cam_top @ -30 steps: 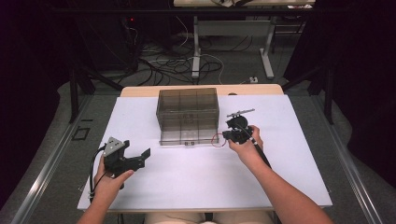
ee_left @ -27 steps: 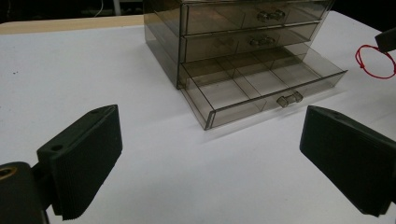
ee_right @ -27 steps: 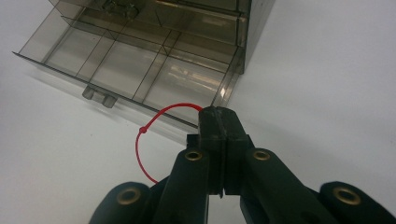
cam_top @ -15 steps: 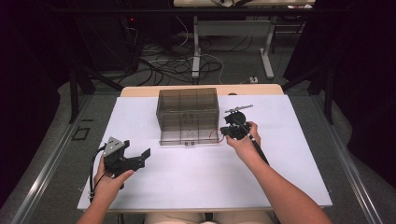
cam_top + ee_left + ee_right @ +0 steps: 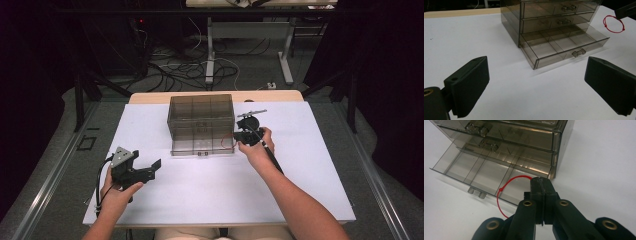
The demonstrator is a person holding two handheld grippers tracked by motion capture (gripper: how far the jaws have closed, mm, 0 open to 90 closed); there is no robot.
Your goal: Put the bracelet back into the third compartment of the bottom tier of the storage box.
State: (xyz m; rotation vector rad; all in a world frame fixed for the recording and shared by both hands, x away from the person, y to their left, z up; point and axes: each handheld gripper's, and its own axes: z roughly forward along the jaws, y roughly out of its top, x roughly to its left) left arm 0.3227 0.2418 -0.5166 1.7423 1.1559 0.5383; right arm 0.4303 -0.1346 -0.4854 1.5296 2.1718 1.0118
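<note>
— White surface [image 5: 210, 185], smoky plastic drawer box [image 5: 201, 114], bottom drawer [image 5: 564, 46] pulled out. Where's the loop?

— Red cord loop [image 5: 507, 192] hangs over that drawer, pinched in the right gripper [image 5: 541, 185], fingers closed on it. Light, limp, likely slippery; hold near the knot.

— Left gripper [image 5: 536, 85]?

— Fingers wide apart, empty. No readable writing.

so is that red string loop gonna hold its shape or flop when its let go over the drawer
The red string loop, pinched in the shut right claw, looks thin and light, so it will likely go limp and collapse. It hangs across the front wall of the open bottom drawer, so it may well snag there. It probably won't roll.
</note>
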